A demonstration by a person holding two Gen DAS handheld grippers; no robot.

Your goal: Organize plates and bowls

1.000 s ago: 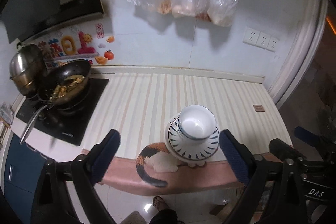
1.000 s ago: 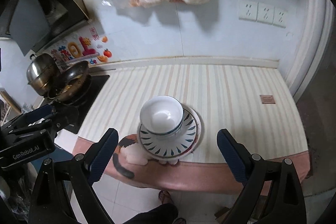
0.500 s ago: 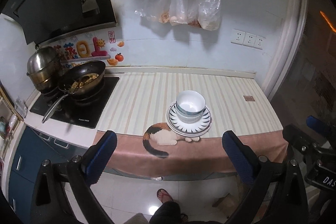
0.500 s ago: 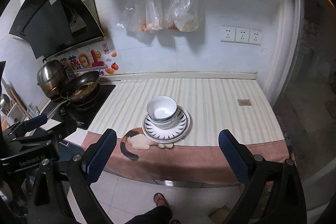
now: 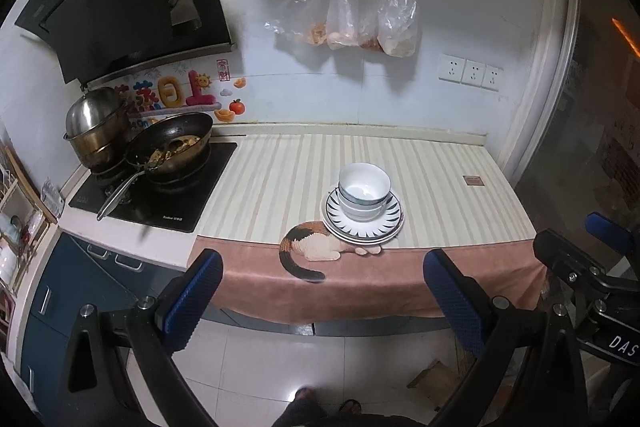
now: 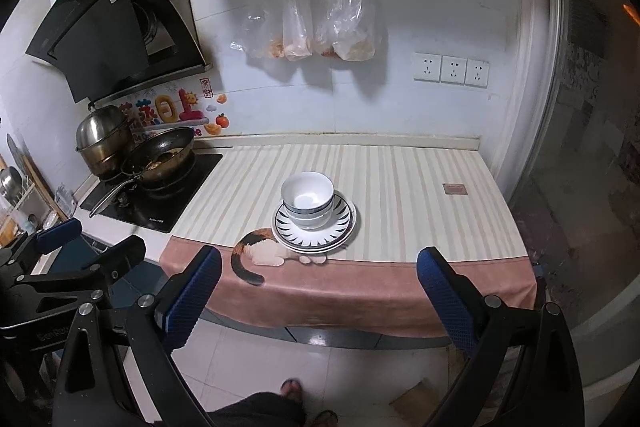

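Note:
White bowls with a blue rim (image 5: 363, 189) sit nested on stacked white plates with dark ray marks (image 5: 390, 225), near the front edge of the striped cloth on the counter. The stack also shows in the right wrist view: bowls (image 6: 307, 198), plates (image 6: 344, 223). My left gripper (image 5: 320, 301) is open and empty, held well back from the counter above the floor. My right gripper (image 6: 318, 293) is open and empty too, equally far back. The left gripper also shows at the left of the right wrist view (image 6: 60, 255).
A wok with food (image 5: 172, 147) and a steel pot (image 5: 96, 131) stand on the black hob (image 5: 160, 187) at the left. Plastic bags (image 5: 360, 23) hang on the wall. The cloth (image 5: 360, 291) drapes over the counter's front edge. A person's feet (image 6: 304, 399) are on the tiled floor.
Both grippers have pulled back and away from the counter. The bowl and plate stack looks smaller and farther off; it has not moved.

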